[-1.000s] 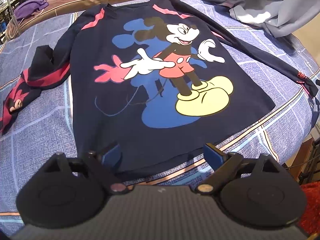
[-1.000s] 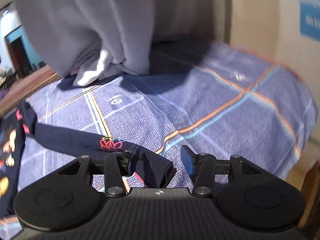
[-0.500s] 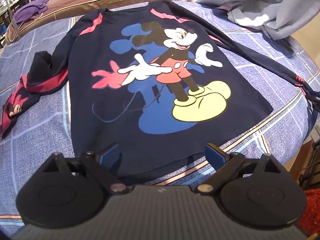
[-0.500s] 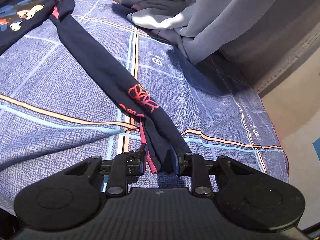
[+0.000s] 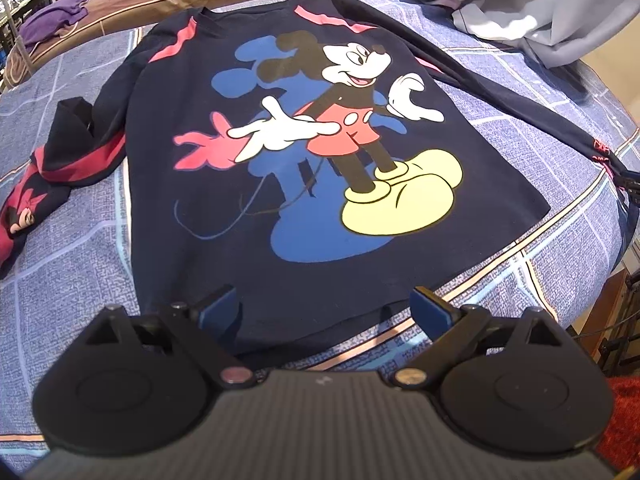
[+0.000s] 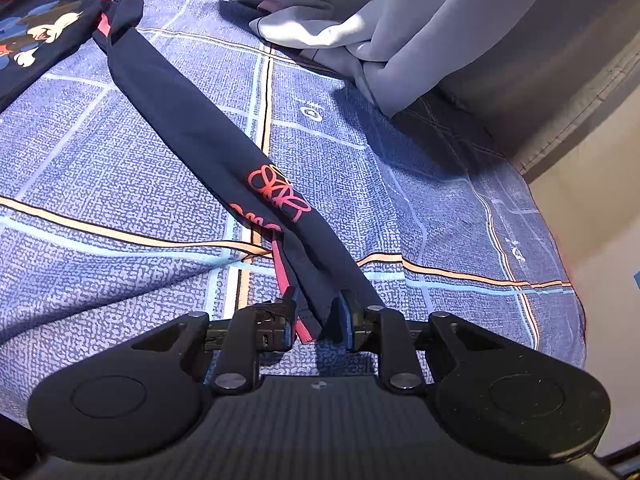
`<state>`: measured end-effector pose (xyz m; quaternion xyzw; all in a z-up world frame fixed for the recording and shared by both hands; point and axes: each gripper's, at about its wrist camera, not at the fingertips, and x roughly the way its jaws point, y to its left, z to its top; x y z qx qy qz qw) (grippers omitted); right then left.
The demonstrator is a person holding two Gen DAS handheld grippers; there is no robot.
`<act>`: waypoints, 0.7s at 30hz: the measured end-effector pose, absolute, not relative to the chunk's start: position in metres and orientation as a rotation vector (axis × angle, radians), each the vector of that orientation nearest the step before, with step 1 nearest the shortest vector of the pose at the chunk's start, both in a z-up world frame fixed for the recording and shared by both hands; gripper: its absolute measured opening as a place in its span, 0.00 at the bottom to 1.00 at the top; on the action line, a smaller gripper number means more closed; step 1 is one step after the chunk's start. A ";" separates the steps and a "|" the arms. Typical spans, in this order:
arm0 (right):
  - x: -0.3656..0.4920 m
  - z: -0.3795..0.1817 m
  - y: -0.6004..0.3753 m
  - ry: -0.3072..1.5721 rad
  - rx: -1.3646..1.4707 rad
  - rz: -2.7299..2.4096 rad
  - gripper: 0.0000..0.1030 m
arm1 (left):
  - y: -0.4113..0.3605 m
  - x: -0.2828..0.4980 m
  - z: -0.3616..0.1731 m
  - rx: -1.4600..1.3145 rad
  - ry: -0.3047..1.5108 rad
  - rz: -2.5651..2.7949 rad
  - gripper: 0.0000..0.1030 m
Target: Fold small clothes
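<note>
Navy sweatshirt [image 5: 320,168] with a cartoon mouse print spread flat, front up, on the blue checked bedsheet [image 5: 72,272], hem nearest, collar at the far side. Right sleeve [image 6: 192,132] stretched out straight across the sheet, cuff end caught between the closing jaws of the right gripper [image 6: 316,320], fabric bunched between the pads. Left sleeve [image 5: 68,160] crumpled at the left. Left gripper [image 5: 326,308] hovering just above the hem, jaws spread wide, nothing between them. Grey cloth [image 6: 400,16] heaped at the far right; purple garment [image 5: 56,16] far left.
</note>
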<state>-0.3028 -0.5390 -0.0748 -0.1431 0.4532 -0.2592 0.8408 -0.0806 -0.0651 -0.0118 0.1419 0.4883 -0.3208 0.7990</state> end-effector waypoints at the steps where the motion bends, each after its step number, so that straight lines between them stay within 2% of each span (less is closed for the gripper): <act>1: -0.300 -0.077 -0.538 0.965 -0.322 -0.547 0.35 | -0.065 -0.080 -0.013 0.305 1.050 -0.687 0.92; 2: -0.297 -0.078 -0.538 0.973 -0.321 -0.547 0.30 | -0.065 -0.080 -0.013 0.304 1.052 -0.685 0.92; 4: -0.295 -0.071 -0.543 0.972 -0.251 -0.556 0.02 | -0.064 -0.080 -0.013 0.304 1.053 -0.683 0.92; 6: -0.297 -0.051 -0.554 0.933 -0.067 -0.592 0.00 | -0.062 -0.080 -0.012 0.301 1.047 -0.679 0.93; 12: -0.337 0.031 -0.598 0.615 0.694 -0.437 0.00 | -0.054 -0.075 -0.015 0.274 1.056 -0.661 0.94; 15: -0.342 0.061 -0.592 0.484 0.935 -0.221 0.00 | -0.051 -0.073 -0.014 0.261 1.048 -0.661 0.94; 18: -0.323 0.073 -0.560 0.529 1.015 -0.091 0.00 | -0.050 -0.071 -0.012 0.250 1.040 -0.661 0.94; 21: -0.281 0.052 -0.519 0.573 1.208 0.116 0.00 | -0.046 -0.069 -0.008 0.238 1.020 -0.660 0.94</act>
